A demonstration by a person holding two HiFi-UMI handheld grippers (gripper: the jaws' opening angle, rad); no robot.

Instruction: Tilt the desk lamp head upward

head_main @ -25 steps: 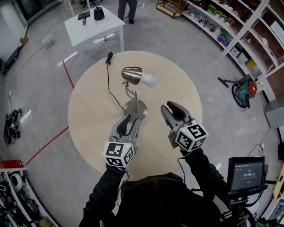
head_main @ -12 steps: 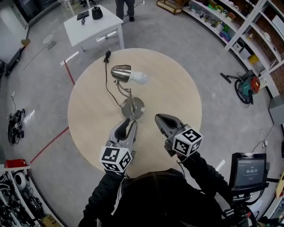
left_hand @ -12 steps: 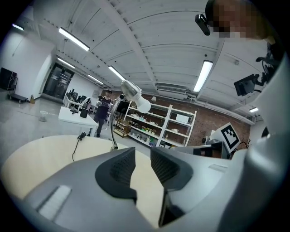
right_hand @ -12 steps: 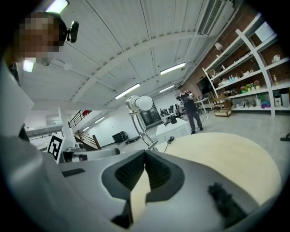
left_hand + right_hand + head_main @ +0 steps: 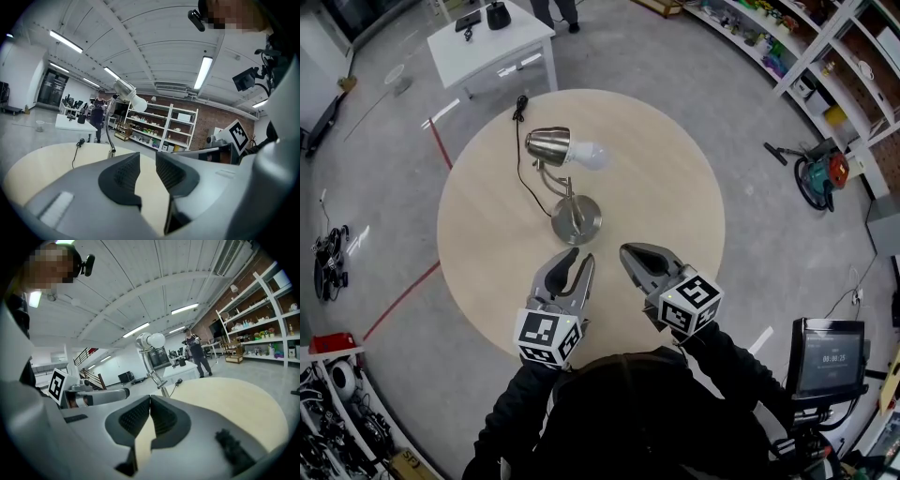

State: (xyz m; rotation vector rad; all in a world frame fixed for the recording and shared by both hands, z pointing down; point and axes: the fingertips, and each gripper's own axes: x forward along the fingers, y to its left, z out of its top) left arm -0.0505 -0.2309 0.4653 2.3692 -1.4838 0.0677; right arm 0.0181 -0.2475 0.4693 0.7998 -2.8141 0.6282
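Observation:
The desk lamp stands on the round wooden table [image 5: 666,178], with a brushed-metal head [image 5: 547,145] and white bulb [image 5: 589,156] lying about level and pointing right above the round base [image 5: 577,218]. Its black cord [image 5: 523,159] runs off the far edge. My left gripper [image 5: 577,261] hovers just short of the base; its jaws have just been closing partway and stand open with nothing between them. My right gripper [image 5: 628,253] beside it is shut on nothing. The left gripper view shows the lamp head [image 5: 124,88] ahead of that gripper [image 5: 147,161]; the right gripper view shows the lamp head [image 5: 150,340] beyond that gripper [image 5: 150,404].
A white side table [image 5: 502,47] with dark items stands beyond the round table, with a person's legs [image 5: 548,9] near it. Shelving [image 5: 811,47] lines the right. A vacuum cleaner [image 5: 816,183] lies on the floor and a monitor [image 5: 830,361] stands at the lower right.
Both grippers have drawn back from the lamp toward the table's near edge. The right jaws, open a second ago, are shut. The left jaws have narrowed.

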